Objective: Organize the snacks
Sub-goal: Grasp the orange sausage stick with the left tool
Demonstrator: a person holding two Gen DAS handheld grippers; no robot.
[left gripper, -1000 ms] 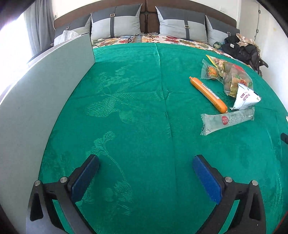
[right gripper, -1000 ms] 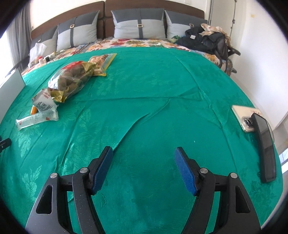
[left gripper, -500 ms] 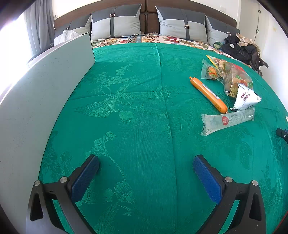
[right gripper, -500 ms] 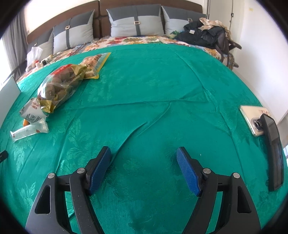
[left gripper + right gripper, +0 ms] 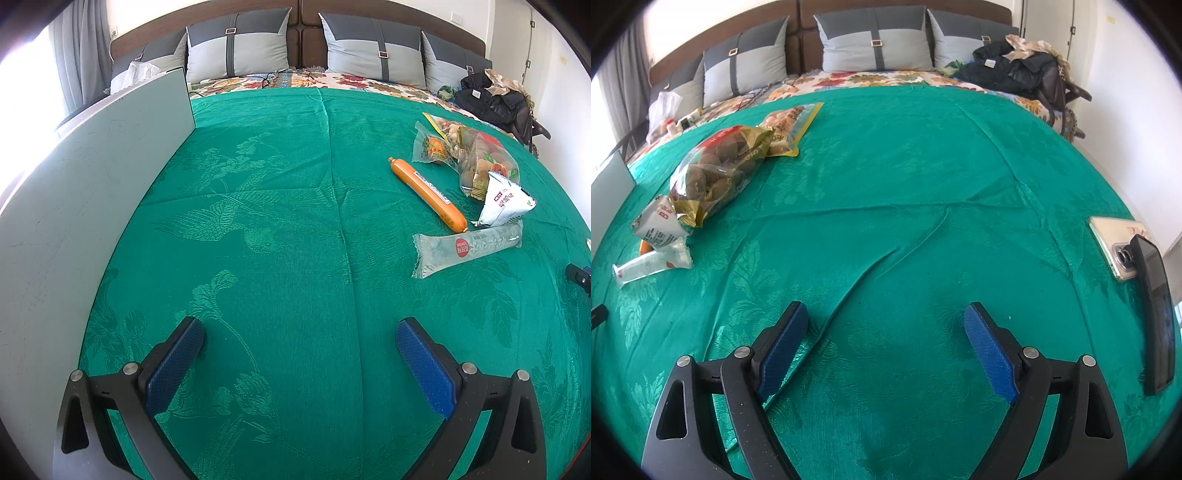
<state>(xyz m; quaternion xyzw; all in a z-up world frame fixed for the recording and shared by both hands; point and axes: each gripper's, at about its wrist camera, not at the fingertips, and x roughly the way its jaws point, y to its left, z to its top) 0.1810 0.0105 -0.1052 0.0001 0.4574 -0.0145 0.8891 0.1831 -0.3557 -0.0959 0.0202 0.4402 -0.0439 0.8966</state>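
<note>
Snacks lie in a cluster on the green bedspread (image 5: 288,221). In the left wrist view, at the right: an orange sausage (image 5: 427,194), a long clear packet with a red dot (image 5: 467,249), a white triangular pouch (image 5: 504,201), a clear bag of brown snacks (image 5: 480,162) and a small clear packet (image 5: 432,149). In the right wrist view they lie at the left: the brown-snack bag (image 5: 720,166), a yellow-edged bag (image 5: 790,123), the white pouch (image 5: 657,223), the clear packet (image 5: 652,266). My left gripper (image 5: 299,332) and right gripper (image 5: 886,321) are open, empty, low over bare cloth.
A pale grey board (image 5: 85,192) stands upright along the bed's left side. Two phones (image 5: 1137,280) lie at the right edge of the bed. Grey pillows (image 5: 240,48) line the headboard; dark clothes (image 5: 1012,66) are piled at the far right corner.
The right gripper's view has shifted slightly: the snacks and phones sit a bit lower and nearer than before. The left view is nearly unchanged. Both grippers stay open.
</note>
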